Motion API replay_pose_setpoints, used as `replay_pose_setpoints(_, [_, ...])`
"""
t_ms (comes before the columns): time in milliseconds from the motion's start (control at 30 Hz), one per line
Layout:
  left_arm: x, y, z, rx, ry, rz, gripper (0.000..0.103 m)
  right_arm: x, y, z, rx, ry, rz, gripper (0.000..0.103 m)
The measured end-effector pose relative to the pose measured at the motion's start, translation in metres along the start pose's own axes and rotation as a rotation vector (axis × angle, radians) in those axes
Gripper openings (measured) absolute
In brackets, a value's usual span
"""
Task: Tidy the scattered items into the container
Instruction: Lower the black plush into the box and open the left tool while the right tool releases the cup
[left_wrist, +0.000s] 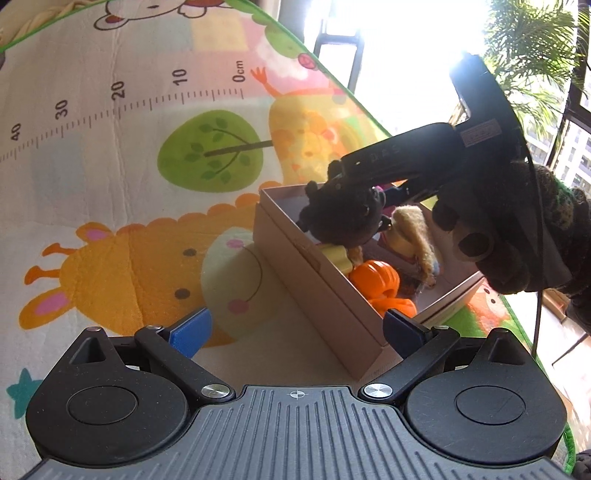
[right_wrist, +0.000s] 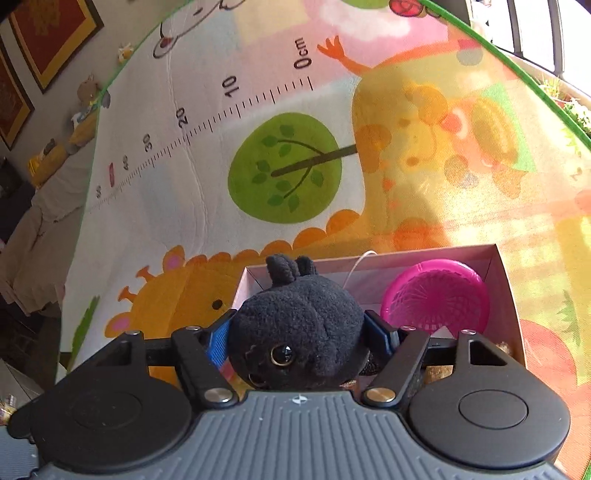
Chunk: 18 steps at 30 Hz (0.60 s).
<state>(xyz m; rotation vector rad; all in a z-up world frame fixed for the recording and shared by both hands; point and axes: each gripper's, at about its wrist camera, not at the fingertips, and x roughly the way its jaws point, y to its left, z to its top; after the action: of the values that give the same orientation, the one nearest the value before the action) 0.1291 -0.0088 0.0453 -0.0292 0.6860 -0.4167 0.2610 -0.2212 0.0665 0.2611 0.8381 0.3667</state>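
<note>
Black plush toy (right_wrist: 295, 325) seemingly gripped by right gripper (right_wrist: 299, 332) over box (left_wrist: 317, 280); left gripper (left_wrist: 295, 328) wide

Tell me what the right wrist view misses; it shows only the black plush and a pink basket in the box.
Observer: Orange pumpkin toys lie in the box, against its near wall.
Operator: Report the left tool.
Observer: The left tool is open and empty, close to the box's near corner.
Operator: Name what else is inside.
Observer: A tan woolly toy lies beyond the pumpkins.
</note>
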Motion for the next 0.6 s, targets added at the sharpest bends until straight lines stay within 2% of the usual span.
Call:
replay_pose_setpoints(100, [0.004,0.003,0.000,-0.016,0.003,-0.007,0.101,-0.047,0.011,0.009,-0.039,-0.104,0.069,0.072])
replay_pose_setpoints(233, [0.008,-0.001,0.000,-0.020,0.007,-0.029,0.101,-0.081,0.023,0.014,-0.072,-0.149,0.118,0.072])
replay_pose_setpoints(367, [0.005,-0.008,-0.002,-0.004,0.005,-0.044,0.101,-0.079,0.022,0.015,-0.060,-0.144,0.125,0.073])
replay_pose_setpoints(600, [-0.002,-0.005,-0.004,0.000,0.007,-0.022,0.101,-0.057,-0.002,0.004,0.021,-0.099,0.062,0.082])
